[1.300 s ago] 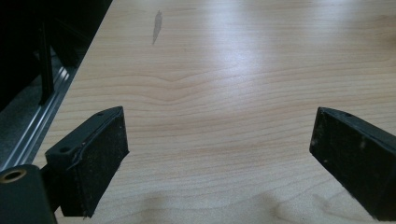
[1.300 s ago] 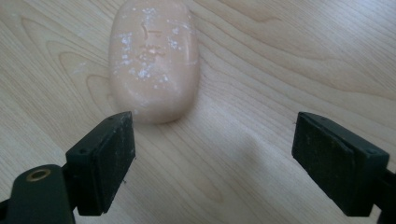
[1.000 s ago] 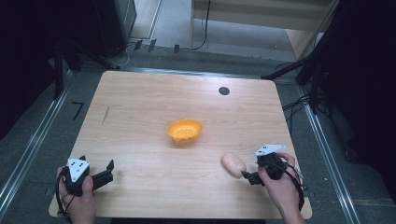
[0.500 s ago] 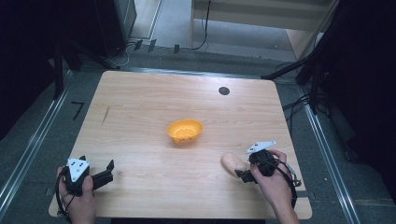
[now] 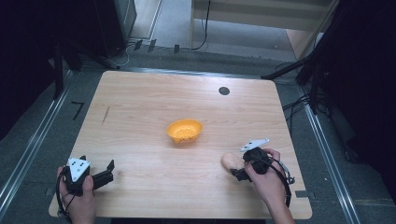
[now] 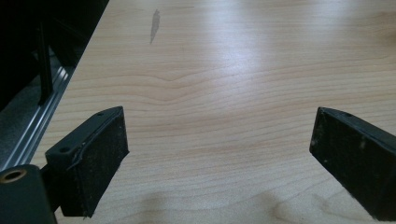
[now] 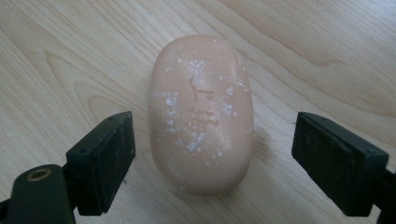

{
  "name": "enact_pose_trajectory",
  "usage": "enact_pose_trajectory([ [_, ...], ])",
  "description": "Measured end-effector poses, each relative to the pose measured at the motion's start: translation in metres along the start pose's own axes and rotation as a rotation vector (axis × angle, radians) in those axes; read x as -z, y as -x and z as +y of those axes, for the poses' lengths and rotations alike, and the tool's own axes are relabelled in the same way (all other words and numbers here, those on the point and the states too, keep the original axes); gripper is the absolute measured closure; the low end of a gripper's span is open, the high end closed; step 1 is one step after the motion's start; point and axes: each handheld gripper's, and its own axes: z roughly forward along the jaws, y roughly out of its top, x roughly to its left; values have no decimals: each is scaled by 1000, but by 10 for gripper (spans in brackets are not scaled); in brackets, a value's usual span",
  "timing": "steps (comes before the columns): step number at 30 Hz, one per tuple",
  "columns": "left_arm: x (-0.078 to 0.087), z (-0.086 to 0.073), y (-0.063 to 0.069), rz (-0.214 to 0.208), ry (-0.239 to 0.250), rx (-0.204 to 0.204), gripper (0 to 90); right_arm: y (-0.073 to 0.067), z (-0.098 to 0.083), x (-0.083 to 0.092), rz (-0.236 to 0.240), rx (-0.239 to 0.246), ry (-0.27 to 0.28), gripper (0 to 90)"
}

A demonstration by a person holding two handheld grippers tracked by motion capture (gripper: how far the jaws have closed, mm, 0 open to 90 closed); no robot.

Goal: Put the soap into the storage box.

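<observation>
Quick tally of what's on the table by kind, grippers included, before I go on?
Orange bowl: 1
Peach-coloured oval object, lying on the table: 1
Hand-held grippers: 2, the left gripper and the right gripper
Dark round spot in the tabletop: 1
Total: 5

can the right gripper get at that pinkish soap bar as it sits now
Probably yes. The right gripper is open, its jaws standing either side of the soap bar with a gap on both sides, and nothing lies between them. The orange bowl sits well clear of it.
</observation>
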Motion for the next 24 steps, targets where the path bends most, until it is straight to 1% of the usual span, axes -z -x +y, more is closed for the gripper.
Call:
enact_pose_trajectory([
  [1, 0, 0, 0, 0, 0, -2, 47, 0, 1, -1, -1, 3, -2, 144],
  [9, 0, 0, 0, -2, -1, -6, 47, -1, 4, -8, -5, -20, -24, 152],
  [13, 0, 0, 0, -3, -1, -5, 47, -1, 4, -10, 1, -22, -31, 178],
  [16, 0, 0, 0, -3, -3, -6, 47, -1, 5, -11, 6, -36, -34, 203],
  [18, 0, 0, 0, -1, -4, -4, 47, 0, 5, -13, 7, -29, -42, 207],
  [21, 0, 0, 0, -2, -5, -4, 47, -1, 5, -15, 9, -34, -52, 216],
  [23, 0, 0, 0, -1, -6, -5, 47, 0, 5, -17, 11, -24, -57, 219],
  [24, 0, 0, 0, -2, -5, -5, 47, 0, 5, -17, 8, -29, -64, 221],
])
